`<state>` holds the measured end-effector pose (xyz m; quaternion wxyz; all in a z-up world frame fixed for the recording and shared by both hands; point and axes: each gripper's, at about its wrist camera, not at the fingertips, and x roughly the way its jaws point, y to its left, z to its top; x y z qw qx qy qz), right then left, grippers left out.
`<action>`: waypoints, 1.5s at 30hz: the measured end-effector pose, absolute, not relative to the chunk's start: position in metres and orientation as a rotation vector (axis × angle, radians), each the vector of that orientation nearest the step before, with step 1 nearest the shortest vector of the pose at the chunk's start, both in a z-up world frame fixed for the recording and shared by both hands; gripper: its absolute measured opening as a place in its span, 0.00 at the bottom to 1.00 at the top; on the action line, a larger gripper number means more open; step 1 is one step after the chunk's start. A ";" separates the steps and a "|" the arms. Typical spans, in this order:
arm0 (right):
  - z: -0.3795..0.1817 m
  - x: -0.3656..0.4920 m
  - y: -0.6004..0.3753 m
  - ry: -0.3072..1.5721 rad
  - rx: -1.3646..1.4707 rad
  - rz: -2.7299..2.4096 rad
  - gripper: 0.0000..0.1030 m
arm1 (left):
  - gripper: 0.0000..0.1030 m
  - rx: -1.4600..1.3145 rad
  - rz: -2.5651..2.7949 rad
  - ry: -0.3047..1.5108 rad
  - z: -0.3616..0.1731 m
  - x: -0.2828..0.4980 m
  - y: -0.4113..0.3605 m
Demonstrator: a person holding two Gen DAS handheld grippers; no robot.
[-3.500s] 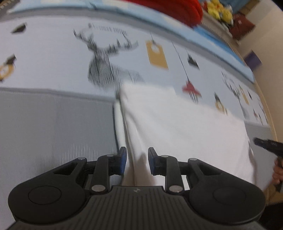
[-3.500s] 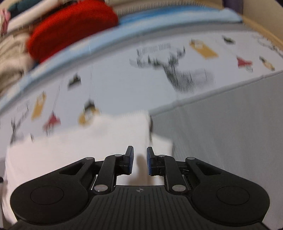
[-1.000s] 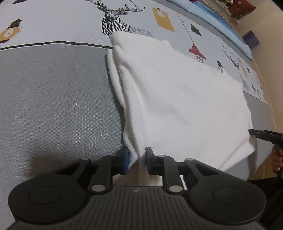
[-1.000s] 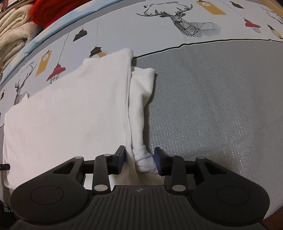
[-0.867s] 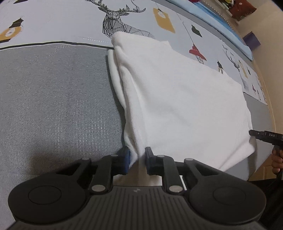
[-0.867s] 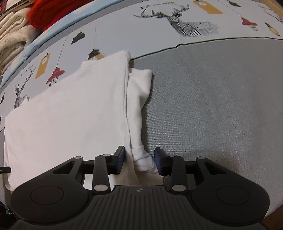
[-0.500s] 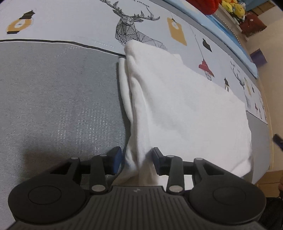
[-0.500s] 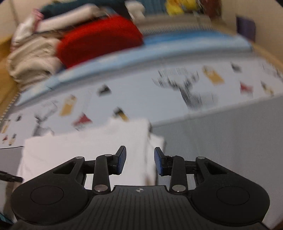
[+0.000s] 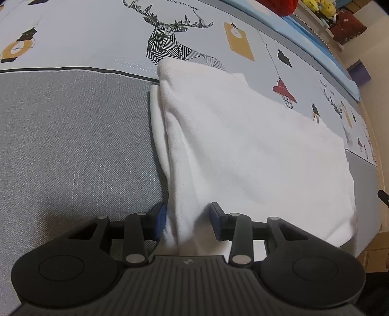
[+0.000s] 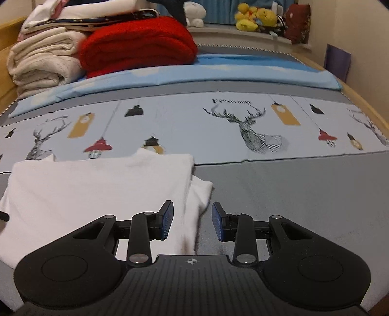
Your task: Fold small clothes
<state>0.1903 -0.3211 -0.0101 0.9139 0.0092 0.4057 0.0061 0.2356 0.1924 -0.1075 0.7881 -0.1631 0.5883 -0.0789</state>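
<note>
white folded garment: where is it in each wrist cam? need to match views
Left wrist: white garment fills centre and right, its near edge between the open left gripper.
Right wrist: lower left, right edge reaching the open right gripper.
Shared landmark: deer print on the sheet just beyond its far corner.

A home bedroom: deer-print bedspread (image 10: 243, 126), folded red blanket (image 10: 138, 41), yellow plush toys (image 10: 255, 15)

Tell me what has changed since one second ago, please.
Both tongs let go of the white garment. The left tongs opened, with cloth loose between the fingers. The right tongs opened and lifted away, now looking across the bed. The garment stayed folded in the same place.
</note>
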 end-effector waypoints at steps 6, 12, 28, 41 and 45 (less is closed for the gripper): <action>-0.015 0.191 -0.332 0.856 0.065 -0.036 0.35 | 0.37 -0.327 -0.174 1.262 -0.107 0.236 0.191; -0.019 0.193 -0.334 0.874 0.091 -0.064 0.35 | 0.28 -0.309 -0.171 1.256 -0.108 0.236 0.187; -0.028 0.210 -0.311 0.902 0.153 -0.105 0.35 | 0.13 -0.067 -0.060 1.199 -0.084 0.214 0.202; -0.021 0.213 -0.296 0.879 0.153 -0.033 0.35 | 0.12 -0.159 -0.144 1.034 -0.019 0.212 0.170; -0.018 0.209 -0.306 0.870 0.174 -0.041 0.35 | 0.11 -0.242 -0.295 0.988 0.002 0.224 0.120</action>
